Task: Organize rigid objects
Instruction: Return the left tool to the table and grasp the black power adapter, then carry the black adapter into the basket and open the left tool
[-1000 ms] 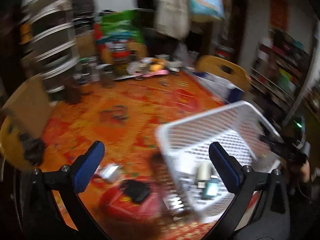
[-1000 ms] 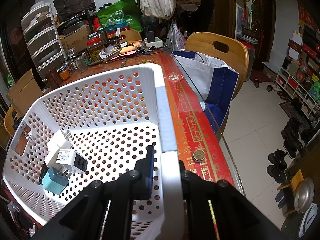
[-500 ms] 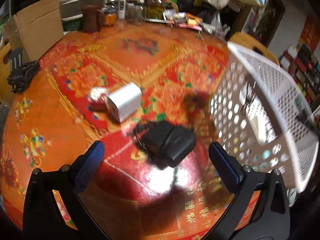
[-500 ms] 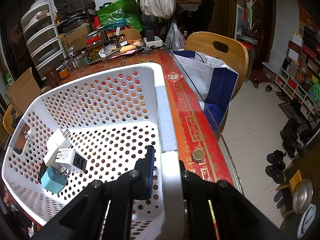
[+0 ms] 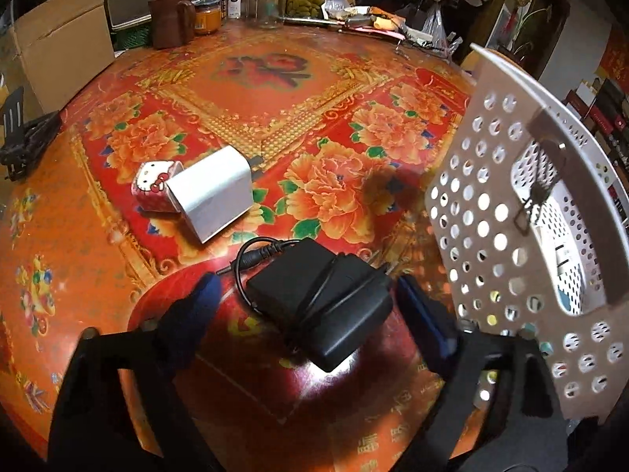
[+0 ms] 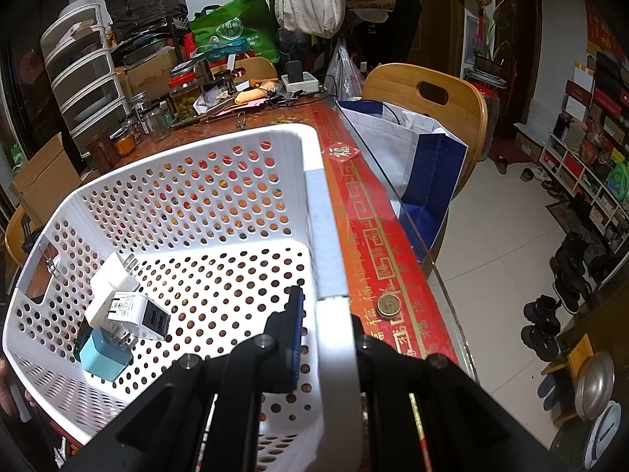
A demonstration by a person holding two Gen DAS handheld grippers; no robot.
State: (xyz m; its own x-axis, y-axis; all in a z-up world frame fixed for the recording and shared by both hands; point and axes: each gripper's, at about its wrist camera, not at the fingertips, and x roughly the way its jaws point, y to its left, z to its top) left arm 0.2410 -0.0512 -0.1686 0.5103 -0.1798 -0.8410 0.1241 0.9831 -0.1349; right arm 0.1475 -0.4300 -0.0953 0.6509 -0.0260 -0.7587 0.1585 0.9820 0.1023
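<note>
Two tongs in play. Left tongs (image 5: 304, 295) straddle the black adapter (image 5: 320, 306) on the counter (image 5: 118, 275): its long axis runs roughly diagonal across the gap, cord wrapped round it. Jaws have just been closing, adapter between them, left pad clear of it, right pad at its corner; not yet clamped. White charger (image 5: 212, 192) lies beyond, up-left. Right tongs (image 6: 322, 314) are clenched on the rim of the white basket (image 6: 196, 204), right of the adapter.
</note>
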